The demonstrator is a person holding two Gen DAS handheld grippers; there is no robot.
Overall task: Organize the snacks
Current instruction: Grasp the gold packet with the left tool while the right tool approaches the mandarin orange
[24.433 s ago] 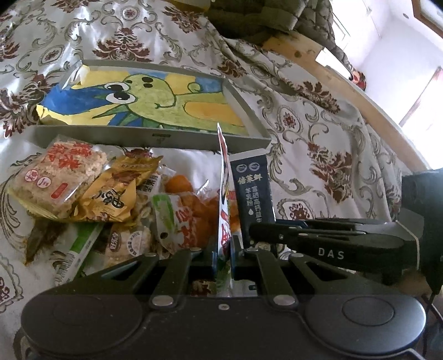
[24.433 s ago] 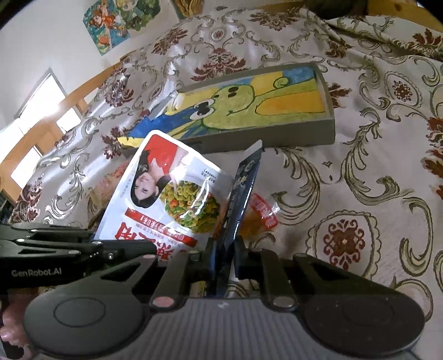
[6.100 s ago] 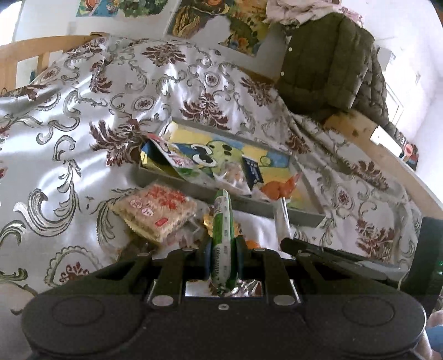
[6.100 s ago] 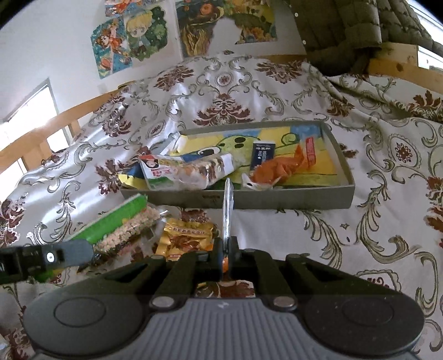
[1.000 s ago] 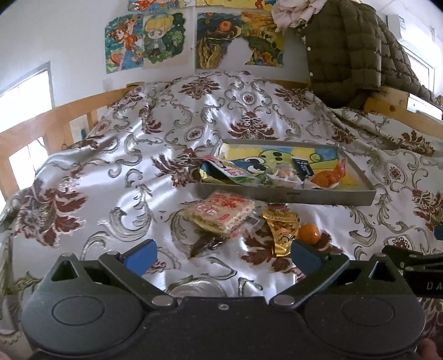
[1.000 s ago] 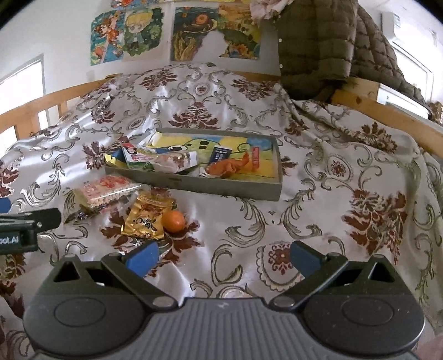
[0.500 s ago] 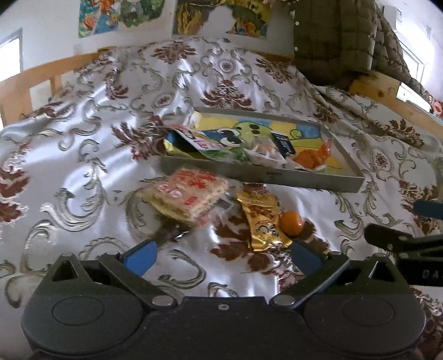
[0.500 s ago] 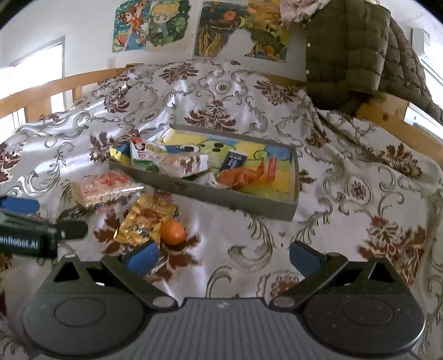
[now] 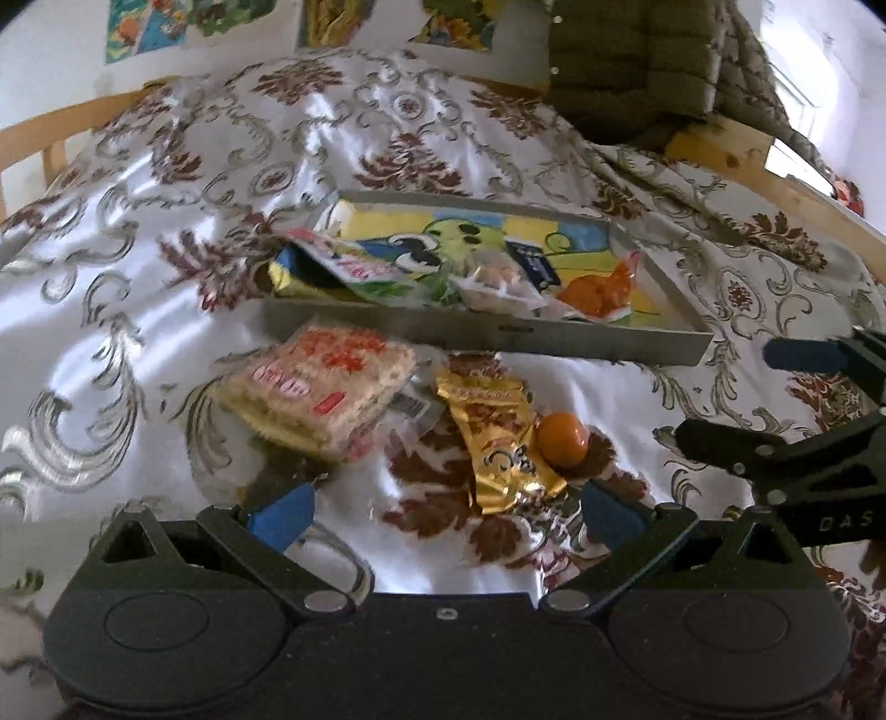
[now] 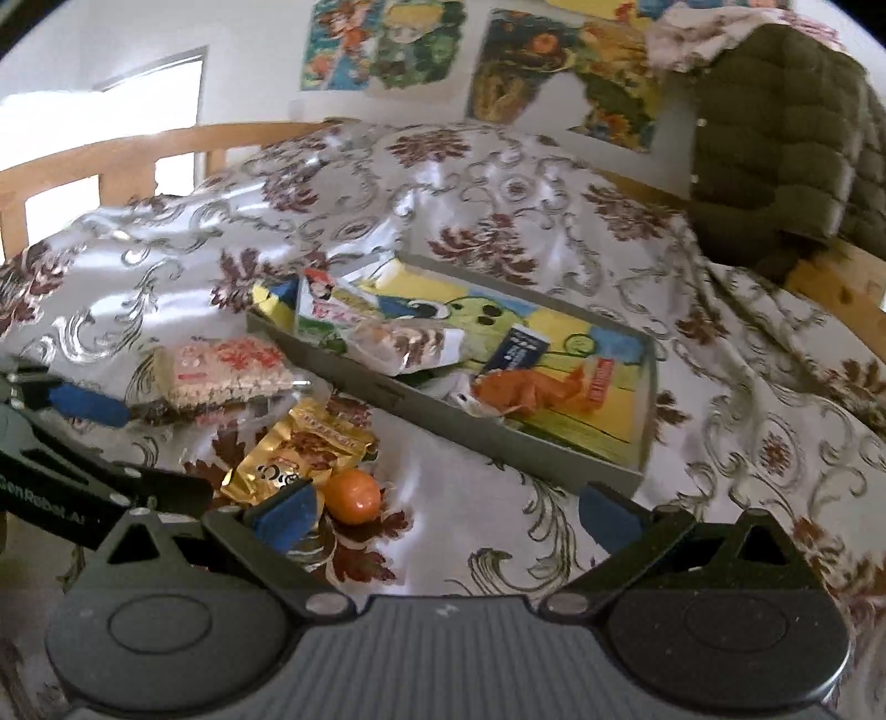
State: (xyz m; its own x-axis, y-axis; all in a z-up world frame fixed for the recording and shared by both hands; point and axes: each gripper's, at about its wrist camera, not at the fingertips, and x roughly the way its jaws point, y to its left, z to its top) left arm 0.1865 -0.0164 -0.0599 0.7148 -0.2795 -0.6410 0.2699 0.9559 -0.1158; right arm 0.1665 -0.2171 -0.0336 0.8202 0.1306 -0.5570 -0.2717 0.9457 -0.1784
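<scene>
A grey tray (image 9: 498, 332) (image 10: 454, 426) with a cartoon lining lies on the patterned bedspread and holds several snack packets. In front of it lie a rice-cracker pack (image 9: 321, 387) (image 10: 227, 374), a gold packet (image 9: 493, 437) (image 10: 299, 459) and a small orange ball (image 9: 562, 435) (image 10: 353, 495). My left gripper (image 9: 446, 512) is open and empty, low over the cloth just short of the gold packet. My right gripper (image 10: 443, 515) is open and empty too, its left fingertip close to the orange ball. Each gripper shows at the edge of the other's view.
A dark green quilted jacket (image 10: 786, 155) hangs at the back right over a wooden bed rail (image 9: 775, 183). Posters (image 10: 387, 44) hang on the white wall. Bare bedspread (image 10: 747, 471) lies right of the tray.
Both grippers have moved lower and closer to the loose snacks in front of the tray. They stay open and empty. The snacks have not moved.
</scene>
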